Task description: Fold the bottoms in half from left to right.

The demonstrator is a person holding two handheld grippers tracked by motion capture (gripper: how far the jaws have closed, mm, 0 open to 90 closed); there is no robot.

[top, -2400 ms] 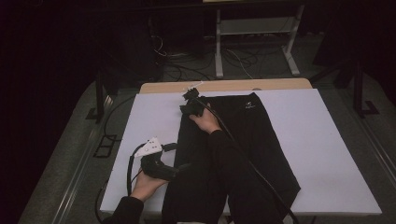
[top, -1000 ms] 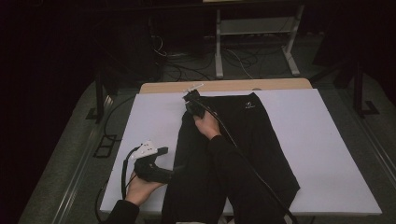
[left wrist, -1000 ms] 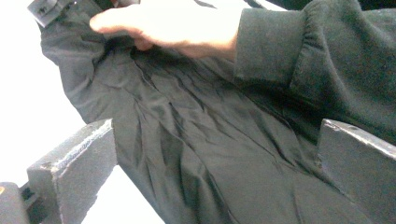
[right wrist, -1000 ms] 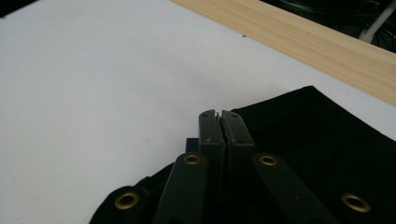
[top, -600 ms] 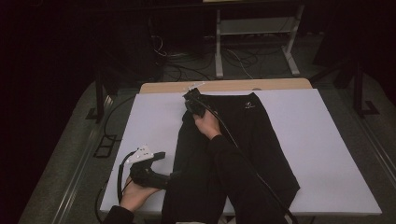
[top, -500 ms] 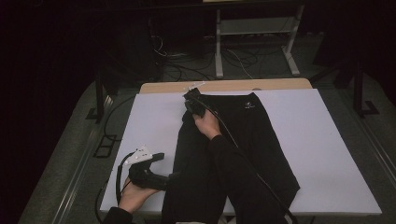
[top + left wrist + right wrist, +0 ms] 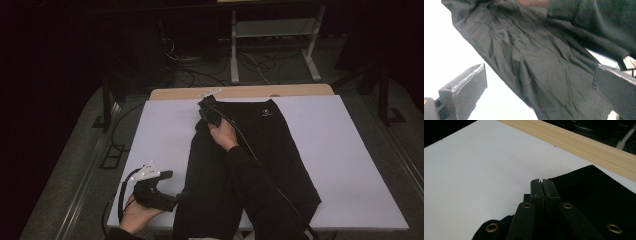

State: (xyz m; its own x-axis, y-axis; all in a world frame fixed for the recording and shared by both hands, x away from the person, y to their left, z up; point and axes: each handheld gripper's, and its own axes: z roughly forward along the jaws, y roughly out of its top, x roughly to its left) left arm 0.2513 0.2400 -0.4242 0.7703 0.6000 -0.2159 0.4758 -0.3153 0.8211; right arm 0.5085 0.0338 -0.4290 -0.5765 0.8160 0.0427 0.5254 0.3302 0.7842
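Black trousers [image 7: 260, 150] far edge apparently pinched by closed right gripper [image 7: 541, 182], left gripper [image 7: 539, 82] wide beside them

White surface [image 7: 150, 130], bare along its left side. Pale wooden strip [image 7: 240, 92] runs along its far edge. Beyond the far edge: white metal stand [image 7: 272, 35], tangled cables [image 7: 200, 75] on dark floor.

The black pants [image 7: 260, 165] are thin cloth, soft and full of small wrinkles, with a slight shine. The table top [image 7: 350, 160] is smooth, matt and white. Along its far edge runs a strip of pale wood [image 7: 584, 143] with fine lines in it. The left gripper [image 7: 539, 82] has rough, dull grey pads [image 7: 466, 85], maybe rubber.
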